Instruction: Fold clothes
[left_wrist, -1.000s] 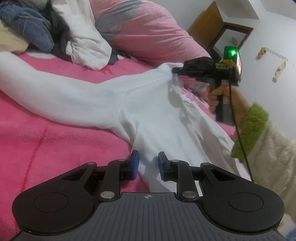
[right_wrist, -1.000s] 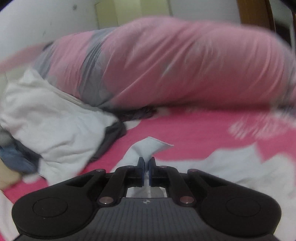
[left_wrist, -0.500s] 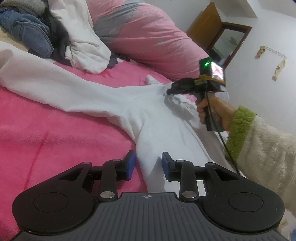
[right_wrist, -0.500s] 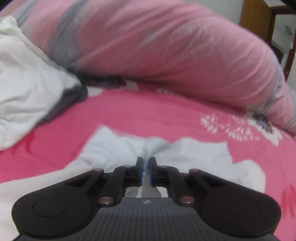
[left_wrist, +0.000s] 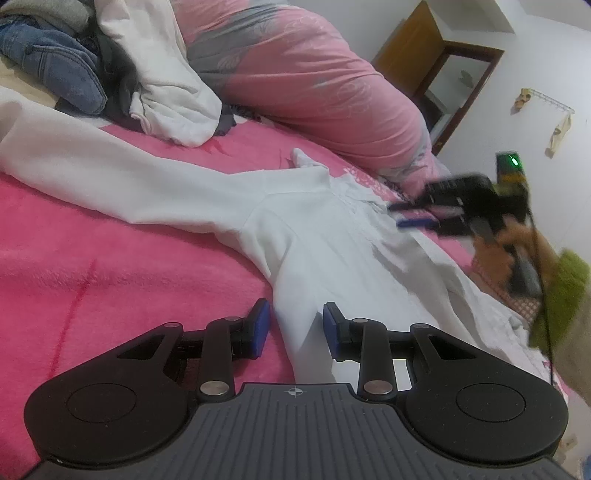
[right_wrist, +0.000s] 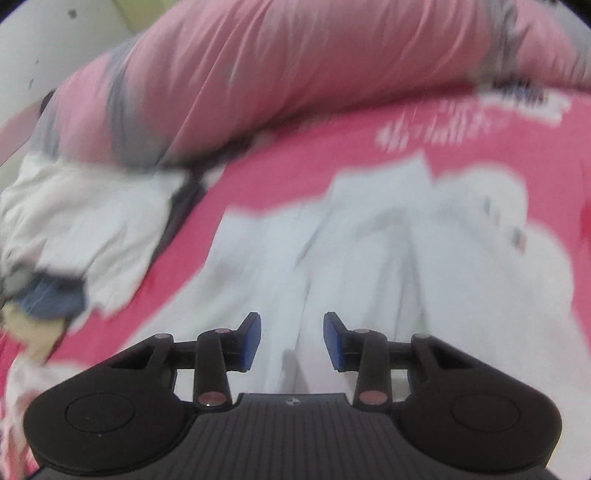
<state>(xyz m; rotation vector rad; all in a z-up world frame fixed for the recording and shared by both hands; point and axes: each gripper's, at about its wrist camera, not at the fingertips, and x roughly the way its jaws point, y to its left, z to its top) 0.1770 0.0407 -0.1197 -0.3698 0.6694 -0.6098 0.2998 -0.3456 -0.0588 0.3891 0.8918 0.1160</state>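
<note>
Sleeve (left_wrist: 92, 162) of the white long-sleeved cotton shirt (left_wrist: 314, 236) lay stretched leftward across the pink fleece blanket (left_wrist: 110, 266), spread for folding. Your left gripper (left_wrist: 295, 326) straddled the shirt's side hem, jaws apart, gripping nothing. At the shirt's collar, your right gripper (left_wrist: 413, 216) was opening, its pads clear of the cloth.
</note>
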